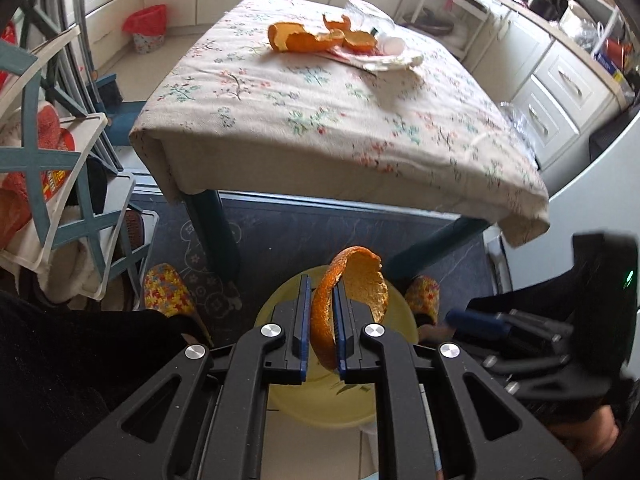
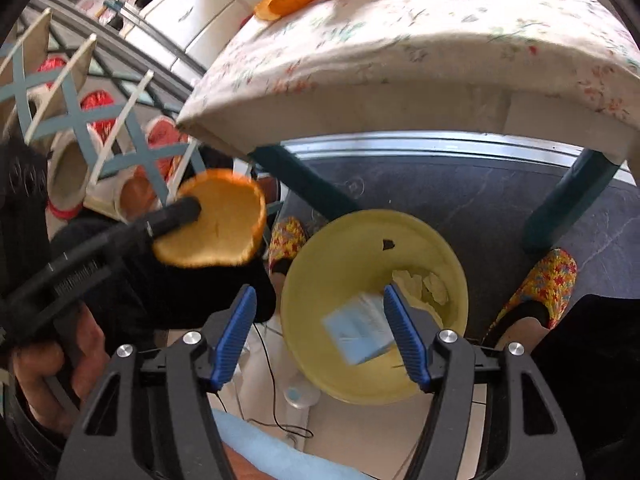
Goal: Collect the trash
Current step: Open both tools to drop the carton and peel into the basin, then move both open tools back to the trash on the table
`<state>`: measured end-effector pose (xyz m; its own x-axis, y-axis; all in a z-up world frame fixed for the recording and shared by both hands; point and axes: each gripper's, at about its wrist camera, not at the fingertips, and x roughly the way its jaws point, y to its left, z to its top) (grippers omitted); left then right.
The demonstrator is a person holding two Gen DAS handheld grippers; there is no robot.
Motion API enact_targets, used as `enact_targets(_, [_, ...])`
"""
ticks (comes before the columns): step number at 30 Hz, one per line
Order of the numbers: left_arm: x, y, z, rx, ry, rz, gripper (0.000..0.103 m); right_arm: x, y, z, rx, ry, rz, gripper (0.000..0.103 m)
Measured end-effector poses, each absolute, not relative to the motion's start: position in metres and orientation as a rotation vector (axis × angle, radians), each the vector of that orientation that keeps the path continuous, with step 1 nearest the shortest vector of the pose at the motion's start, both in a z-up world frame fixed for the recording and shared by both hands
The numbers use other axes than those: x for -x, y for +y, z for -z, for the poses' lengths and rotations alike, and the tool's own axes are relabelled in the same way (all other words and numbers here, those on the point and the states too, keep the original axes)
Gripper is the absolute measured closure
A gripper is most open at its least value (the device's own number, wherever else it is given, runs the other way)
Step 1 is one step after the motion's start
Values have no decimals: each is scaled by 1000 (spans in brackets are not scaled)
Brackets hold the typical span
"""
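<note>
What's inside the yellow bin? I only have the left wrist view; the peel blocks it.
Observer: Right wrist shows crumpled paper and a blurred pale-blue packet in the yellow bin.
Operator: Right hand-held gripper holding anything?
Observer: No, the right hand-held gripper is open, nothing pressed.
Operator: Peel over the bin?
Observer: From the right wrist, the orange peel appears left of the rim, not over the opening.

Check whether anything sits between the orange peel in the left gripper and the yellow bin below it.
Nothing visible blocks it. The left gripper is shut on the orange peel, and the yellow bin stands open-mouthed on the floor below. The right gripper is open over the bin's near side, off to one side of the peel, with a pale blue packet blurred in the bin's mouth between its jaws.
</note>
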<state>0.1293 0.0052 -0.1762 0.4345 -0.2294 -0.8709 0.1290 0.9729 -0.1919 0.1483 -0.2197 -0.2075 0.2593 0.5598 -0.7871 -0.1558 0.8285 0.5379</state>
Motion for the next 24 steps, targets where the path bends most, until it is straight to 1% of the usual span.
enact_targets(3, [-128, 0, 176, 69, 1096, 217, 89, -148, -228, 204, -426, 1180, -477, 38])
enact_targets(6, [-125, -4, 173, 30, 1067, 199, 74, -148, -235, 197, -455, 1130, -459, 38])
enact_targets(8, [-125, -5, 169, 10, 1044, 184, 60, -147, -240, 193, -470, 1100, -446, 38])
enact_targets(10, [-124, -7, 165, -10, 1014, 167, 55, -146, -244, 189, -477, 1074, -435, 37])
enact_targets(16, [-123, -8, 159, -26, 976, 147, 48, -147, -248, 181, -494, 1029, -419, 36])
enact_targets(23, [-121, -6, 151, -47, 913, 100, 34, -147, -248, 173, -486, 986, -410, 34])
enact_targets(24, [-121, -5, 151, -46, 909, 96, 33, -147, -248, 173, -483, 984, -411, 33])
